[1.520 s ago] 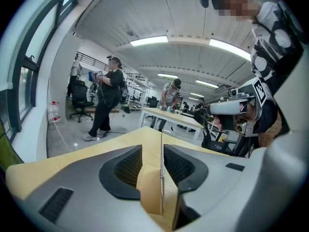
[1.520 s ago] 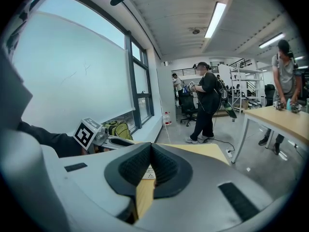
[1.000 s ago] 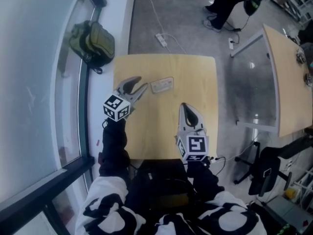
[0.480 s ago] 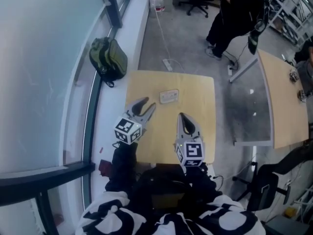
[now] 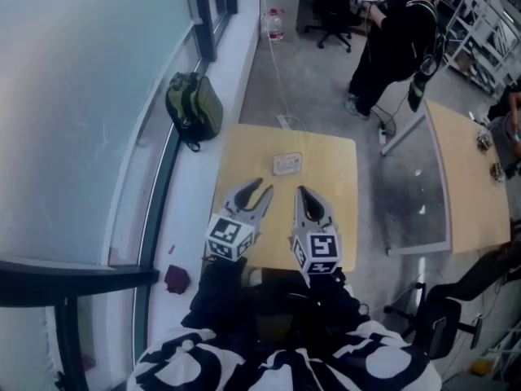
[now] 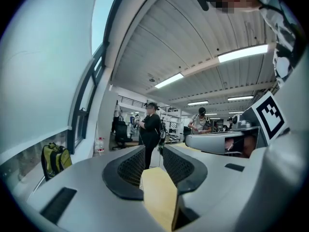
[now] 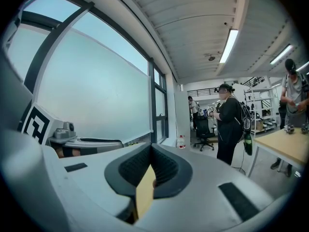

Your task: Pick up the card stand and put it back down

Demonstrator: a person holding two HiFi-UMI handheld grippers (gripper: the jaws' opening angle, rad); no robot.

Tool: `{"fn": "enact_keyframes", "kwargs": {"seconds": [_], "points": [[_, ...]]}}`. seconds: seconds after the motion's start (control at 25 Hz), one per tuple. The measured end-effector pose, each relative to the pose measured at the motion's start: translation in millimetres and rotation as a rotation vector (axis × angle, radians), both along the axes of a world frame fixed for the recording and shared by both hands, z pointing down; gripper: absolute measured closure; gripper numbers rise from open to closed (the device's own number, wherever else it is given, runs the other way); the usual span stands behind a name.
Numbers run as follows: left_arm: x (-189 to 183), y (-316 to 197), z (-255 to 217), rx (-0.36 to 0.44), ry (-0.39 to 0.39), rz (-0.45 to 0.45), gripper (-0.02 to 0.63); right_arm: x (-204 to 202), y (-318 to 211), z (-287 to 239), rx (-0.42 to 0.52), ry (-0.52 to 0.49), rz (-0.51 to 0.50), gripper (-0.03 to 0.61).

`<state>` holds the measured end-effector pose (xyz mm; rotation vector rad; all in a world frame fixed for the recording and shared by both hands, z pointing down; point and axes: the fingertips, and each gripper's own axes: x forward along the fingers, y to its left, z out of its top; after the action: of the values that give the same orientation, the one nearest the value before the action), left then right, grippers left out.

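**Head view:** A small wooden table [image 5: 338, 157] is seen from above. The card stand [image 5: 286, 164] sits on its far half, approx. mid-width, clear of both tools. The L gripper [image 5: 261, 187] is held over the near part of the table, tips aimed toward the card stand but short of it, jaws spread. The R gripper [image 5: 300, 190] is held just beside it, jaws pressed together to one point. A green backpack [image 5: 195, 108] is propped by the window, left of the table. A person in black [image 5: 391, 35] is seen standing beyond the table, w/ a second table [image 5: 464, 177] at right.

**L gripper view:** Jaws are spread, having just been closing a bit. Nothing is caught btw them; only table top is seen through the gap. The backpack is seen far left, the person straight ahead.

**R gripper view:** Pads are met at the tips, nothing pinched. A sliver of table top is seen below the meeting point. The person is seen at right, and a bottle [image 7: 181, 141] on the floor by the window wall.
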<state>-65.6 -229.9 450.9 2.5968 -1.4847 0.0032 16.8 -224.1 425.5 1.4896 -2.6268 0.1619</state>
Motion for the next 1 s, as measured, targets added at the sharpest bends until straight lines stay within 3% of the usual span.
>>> {"fn": "enact_keyframes", "kwargs": {"seconds": [0.16,0.44,1.0], "points": [[-6,15,-13,0.037,0.013,-0.063,0.533,-3,15,-4,0.002,-0.003,-0.015,0.555],[-4,33,-33,0.100,0.000,-0.094,0.603,-7,40,-13,0.068,0.041,-0.028,0.555],[-1,48,-39,0.090,0.010,-0.110,0.604,-9,57,-18,0.041,0.030,-0.023,0.557]]}}
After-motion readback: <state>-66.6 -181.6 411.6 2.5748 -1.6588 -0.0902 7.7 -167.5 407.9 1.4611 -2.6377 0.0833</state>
